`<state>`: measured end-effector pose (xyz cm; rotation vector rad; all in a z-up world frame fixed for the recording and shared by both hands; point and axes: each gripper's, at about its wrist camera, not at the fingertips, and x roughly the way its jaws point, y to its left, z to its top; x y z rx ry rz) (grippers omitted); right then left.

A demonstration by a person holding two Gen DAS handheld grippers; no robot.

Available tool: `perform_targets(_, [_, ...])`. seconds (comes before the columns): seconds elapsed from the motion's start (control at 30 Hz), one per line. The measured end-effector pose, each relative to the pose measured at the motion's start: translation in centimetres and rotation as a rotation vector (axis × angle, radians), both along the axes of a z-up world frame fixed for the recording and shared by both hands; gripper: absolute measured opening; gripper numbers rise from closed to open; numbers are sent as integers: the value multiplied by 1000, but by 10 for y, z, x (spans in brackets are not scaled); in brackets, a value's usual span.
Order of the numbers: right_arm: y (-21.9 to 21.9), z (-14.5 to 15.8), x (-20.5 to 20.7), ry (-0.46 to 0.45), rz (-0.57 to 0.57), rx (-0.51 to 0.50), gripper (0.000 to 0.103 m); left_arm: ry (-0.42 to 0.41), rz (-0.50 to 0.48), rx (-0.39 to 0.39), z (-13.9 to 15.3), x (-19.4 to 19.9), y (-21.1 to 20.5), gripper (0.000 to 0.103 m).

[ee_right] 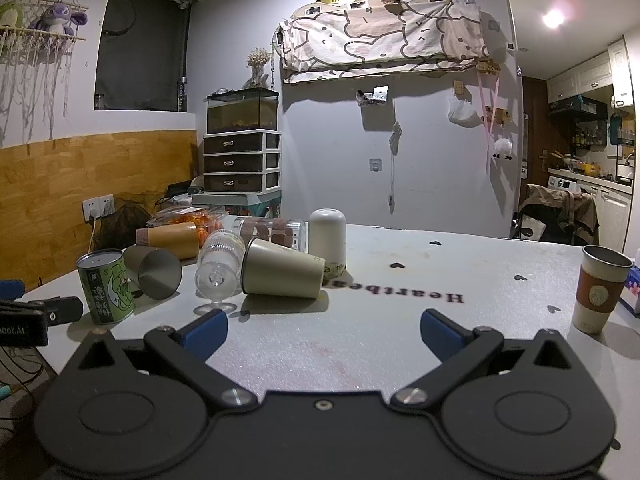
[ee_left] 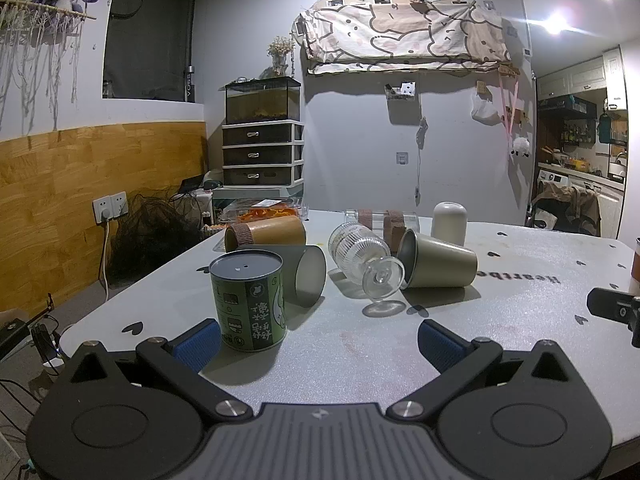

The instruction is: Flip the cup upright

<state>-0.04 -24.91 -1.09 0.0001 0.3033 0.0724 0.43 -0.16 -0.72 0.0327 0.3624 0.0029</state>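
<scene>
Several cups lie on their sides on the grey table: an olive metal cup, a ribbed glass goblet, a steel cup and a brown sleeved cup. They also show in the right wrist view: the olive cup, the goblet, the steel cup. My left gripper is open and empty, near the table's front, next to a green can. My right gripper is open and empty, in front of the olive cup.
A white cup stands upside down behind the olive cup. A cup with a brown sleeve stands upright at the right. The green can stands at the left. A clear box and a tray of orange food sit at the back.
</scene>
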Motion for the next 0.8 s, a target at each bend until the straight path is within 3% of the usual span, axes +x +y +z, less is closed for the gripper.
perform_targets(0.8, [1, 0, 0, 2, 0, -2, 103, 1, 0, 0, -1, 1, 0, 103])
